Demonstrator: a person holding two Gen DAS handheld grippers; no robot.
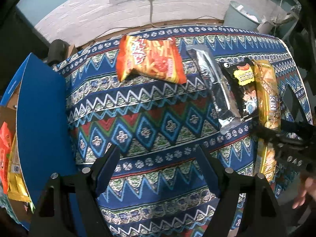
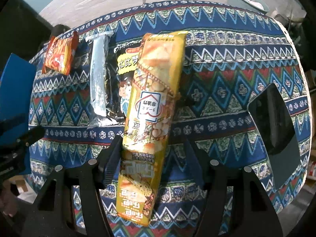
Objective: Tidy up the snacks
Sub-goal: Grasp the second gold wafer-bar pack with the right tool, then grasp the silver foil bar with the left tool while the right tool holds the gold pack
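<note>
A long yellow snack pack [image 2: 152, 106] lies lengthwise between the fingers of my right gripper [image 2: 153, 148], whose jaws stand wide apart around it, the left finger close to its edge. It also shows in the left wrist view [image 1: 266, 94]. Beside it lie a black snack pack [image 2: 122, 83], a silver pack [image 2: 97, 79] and an orange chips bag [image 2: 59, 55]. In the left wrist view the orange chips bag [image 1: 150, 59] lies far ahead of my left gripper [image 1: 158, 152], which is open and empty above the cloth.
A blue box [image 1: 41, 118] stands at the left with snack packs [image 1: 11, 167] inside. A patterned cloth [image 1: 150, 118] covers the table. A black tablet-like slab [image 2: 276, 126] lies at the right. A grey bin [image 1: 243, 15] stands behind the table.
</note>
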